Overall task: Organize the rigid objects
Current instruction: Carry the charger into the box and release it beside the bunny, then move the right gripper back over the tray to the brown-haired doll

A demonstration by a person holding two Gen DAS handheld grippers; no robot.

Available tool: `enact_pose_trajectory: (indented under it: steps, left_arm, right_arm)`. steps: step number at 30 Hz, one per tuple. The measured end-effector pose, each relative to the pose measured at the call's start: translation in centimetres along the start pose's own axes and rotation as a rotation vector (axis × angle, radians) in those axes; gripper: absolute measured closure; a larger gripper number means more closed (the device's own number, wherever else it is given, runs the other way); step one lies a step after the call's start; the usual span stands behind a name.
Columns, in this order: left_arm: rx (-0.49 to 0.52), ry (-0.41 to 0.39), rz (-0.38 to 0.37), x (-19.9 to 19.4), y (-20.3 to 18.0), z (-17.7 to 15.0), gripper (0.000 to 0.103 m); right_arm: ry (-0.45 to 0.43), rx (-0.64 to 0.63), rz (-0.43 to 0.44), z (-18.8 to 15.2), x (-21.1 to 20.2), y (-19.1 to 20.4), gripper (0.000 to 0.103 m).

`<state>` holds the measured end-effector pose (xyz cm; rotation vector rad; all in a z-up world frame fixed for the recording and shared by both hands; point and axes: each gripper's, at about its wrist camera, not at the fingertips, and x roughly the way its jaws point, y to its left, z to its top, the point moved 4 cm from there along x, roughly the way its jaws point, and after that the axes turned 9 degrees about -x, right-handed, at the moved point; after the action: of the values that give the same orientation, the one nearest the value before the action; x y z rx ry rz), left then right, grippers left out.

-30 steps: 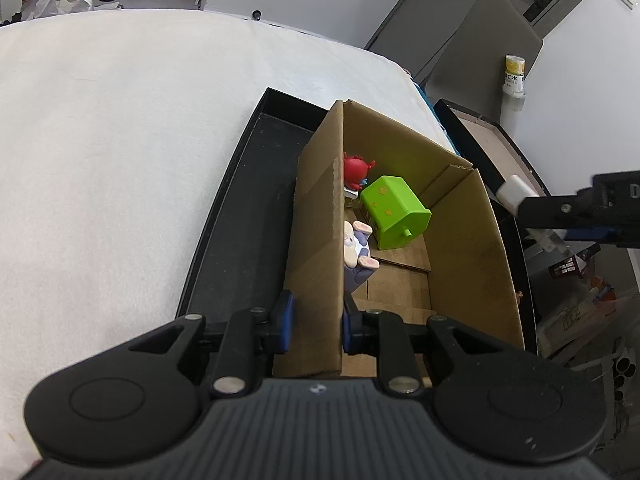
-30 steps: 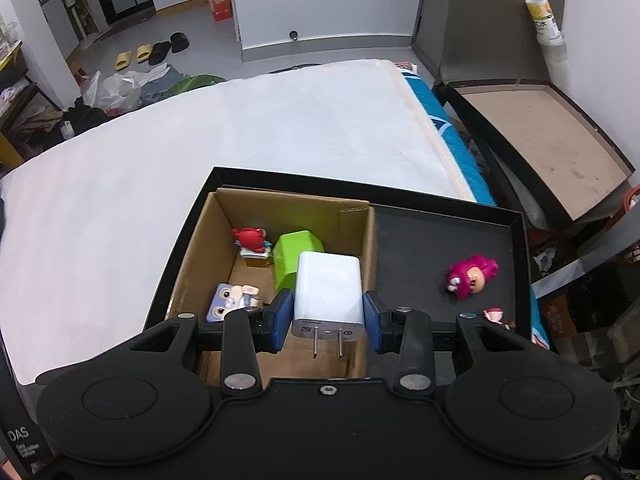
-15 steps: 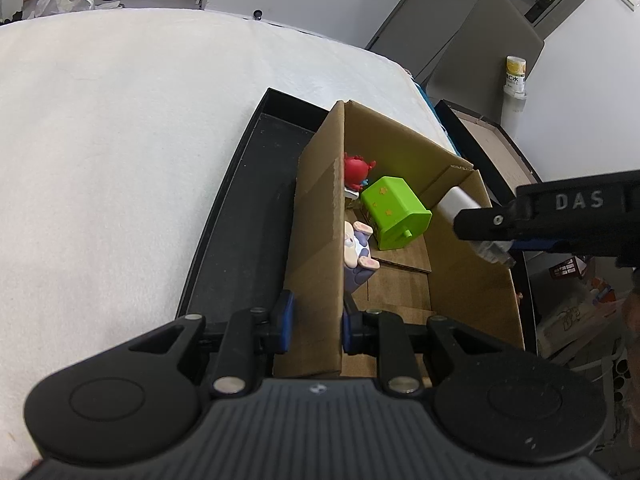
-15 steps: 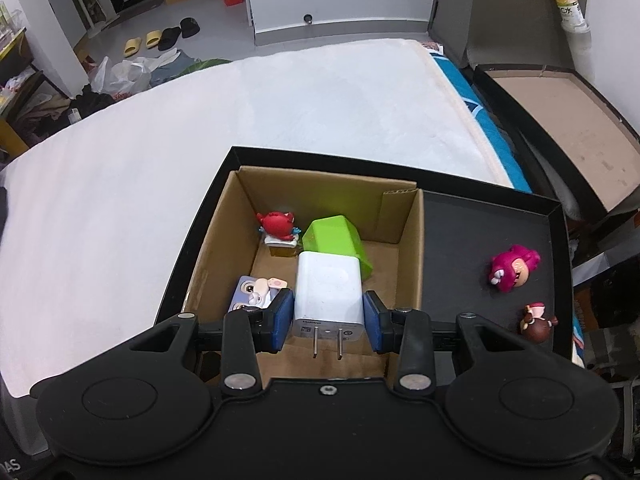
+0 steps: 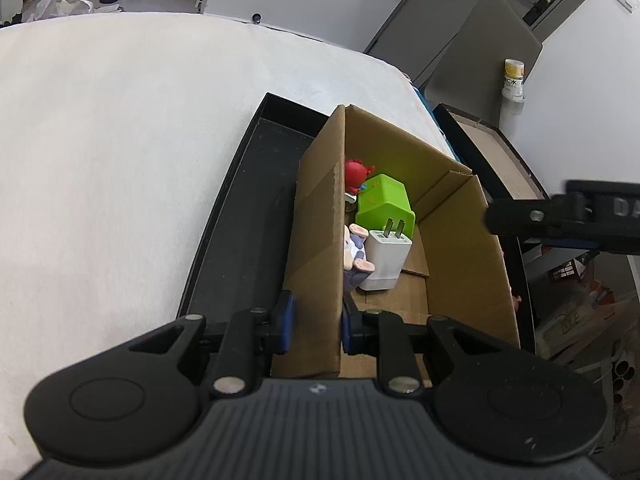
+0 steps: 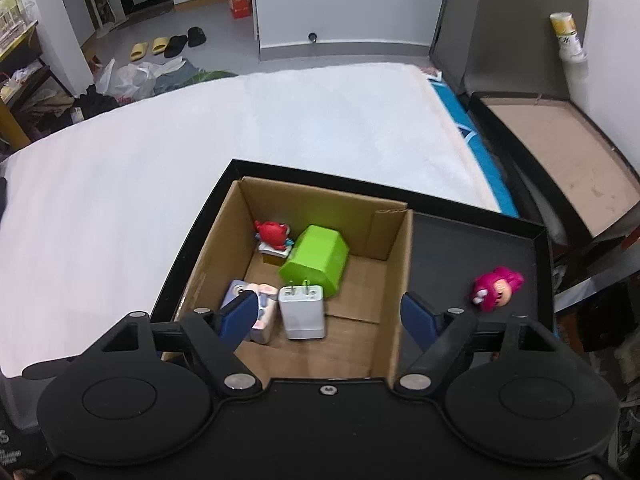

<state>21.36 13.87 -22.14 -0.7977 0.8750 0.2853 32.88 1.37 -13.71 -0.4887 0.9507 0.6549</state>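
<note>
A cardboard box (image 6: 394,276) stands inside a black tray (image 6: 472,248). My left gripper (image 5: 315,320) is shut on the box's near side wall (image 5: 320,240). Inside the box lie a white plug charger (image 6: 302,312) (image 5: 386,258), a green block (image 6: 316,260) (image 5: 384,206), a red figure (image 6: 273,232) (image 5: 356,174) and a pale blue and pink toy (image 6: 260,308) (image 5: 354,258). My right gripper (image 6: 330,316) hovers over the box with its jaws opening; the charger rests on the box floor, clear of both pads. A pink figure (image 6: 496,288) lies in the tray's right half.
The tray sits on a white mattress (image 6: 200,140). A second open black box (image 6: 560,148) with a brown floor stands off to the right, a bottle (image 6: 566,36) behind it. Shoes and bags lie on the floor beyond the mattress.
My right gripper has let go of the white charger, which now lies in the box beside the green block. Its jaws have spread apart. The left gripper has not moved.
</note>
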Motion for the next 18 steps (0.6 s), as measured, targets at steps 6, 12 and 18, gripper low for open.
enact_pose_trajectory:
  steps: [6, 12, 18]
  left_arm:
    - [0.0, -0.002, -0.001, -0.2, 0.0, 0.1, 0.082]
    - [0.002, -0.004, -0.001, -0.2, 0.0, 0.1, 0.082]
    - [0.009, -0.009, 0.007, -0.3, -0.2, 0.1, 0.082]
  right_arm:
    - [-0.009, 0.023, -0.019, -0.8, -1.3, -1.9, 0.024]
    - [-0.005, 0.051, -0.044, -2.1, -1.8, -4.1, 0.024]
    - [0.0, 0.069, -0.056, -3.3, -2.2, -5.8, 0.024]
